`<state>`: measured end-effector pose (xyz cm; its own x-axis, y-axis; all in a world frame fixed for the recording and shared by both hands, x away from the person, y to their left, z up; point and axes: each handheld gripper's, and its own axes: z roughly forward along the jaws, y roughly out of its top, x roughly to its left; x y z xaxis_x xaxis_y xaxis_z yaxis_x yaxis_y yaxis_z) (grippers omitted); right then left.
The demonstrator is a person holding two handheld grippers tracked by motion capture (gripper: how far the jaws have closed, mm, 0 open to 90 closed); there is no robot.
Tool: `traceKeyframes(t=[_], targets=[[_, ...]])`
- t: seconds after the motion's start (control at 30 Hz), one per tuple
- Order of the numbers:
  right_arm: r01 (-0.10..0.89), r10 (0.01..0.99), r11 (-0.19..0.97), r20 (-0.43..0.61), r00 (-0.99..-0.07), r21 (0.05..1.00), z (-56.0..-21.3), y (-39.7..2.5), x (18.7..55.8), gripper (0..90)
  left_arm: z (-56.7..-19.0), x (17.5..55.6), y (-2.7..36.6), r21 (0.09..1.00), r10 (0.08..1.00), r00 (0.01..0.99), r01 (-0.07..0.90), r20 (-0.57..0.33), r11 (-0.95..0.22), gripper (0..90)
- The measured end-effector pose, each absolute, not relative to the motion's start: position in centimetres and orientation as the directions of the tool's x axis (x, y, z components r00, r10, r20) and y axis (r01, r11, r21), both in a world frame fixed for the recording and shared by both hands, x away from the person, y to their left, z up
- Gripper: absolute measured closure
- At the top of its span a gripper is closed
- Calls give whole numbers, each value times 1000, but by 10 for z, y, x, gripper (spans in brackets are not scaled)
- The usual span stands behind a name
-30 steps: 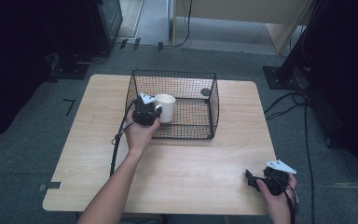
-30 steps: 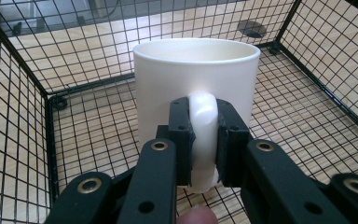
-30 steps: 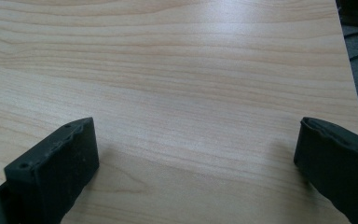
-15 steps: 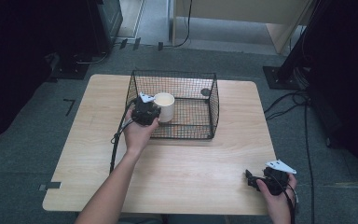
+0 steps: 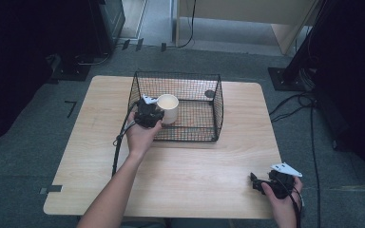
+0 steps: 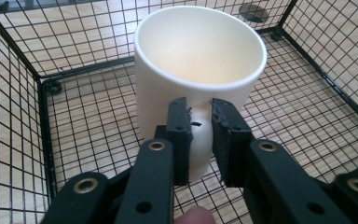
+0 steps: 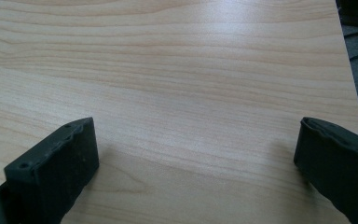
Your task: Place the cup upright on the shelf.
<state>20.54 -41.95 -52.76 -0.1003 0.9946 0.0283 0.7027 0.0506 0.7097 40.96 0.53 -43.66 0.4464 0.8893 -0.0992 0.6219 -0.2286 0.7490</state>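
Mug (image 5: 168, 108), cream, upright: shifted slightly left since the earlier frame, inside wire basket (image 5: 217, 102) at frame centre, handle clamped by left gripper (image 5: 148, 114) directly beside it; right gripper (image 5: 276, 182) spread apart, lower right.

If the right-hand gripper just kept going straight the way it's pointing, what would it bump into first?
Probably nothing but the wooden table. The right gripper is open with its fingers angled down at bare tabletop; the wire basket lies well off that line, though depth is hard to judge.
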Motion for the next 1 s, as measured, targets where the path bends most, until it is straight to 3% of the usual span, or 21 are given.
traceKeyframes(t=[0.5,0.77,1.0], targets=[[703,995,51,29,-100,710,-528,-419,205,0,-436,410,7,748,888,445,626,-112,-219,807],[702,995,51,28,-101,710,-528,-419,205,0,-431,410,10,754,890,435,628,-137,-192,719],[703,995,51,29,-100,710,-528,-419,205,0,-423,403,11,768,883,450,610,-133,-195,700]])
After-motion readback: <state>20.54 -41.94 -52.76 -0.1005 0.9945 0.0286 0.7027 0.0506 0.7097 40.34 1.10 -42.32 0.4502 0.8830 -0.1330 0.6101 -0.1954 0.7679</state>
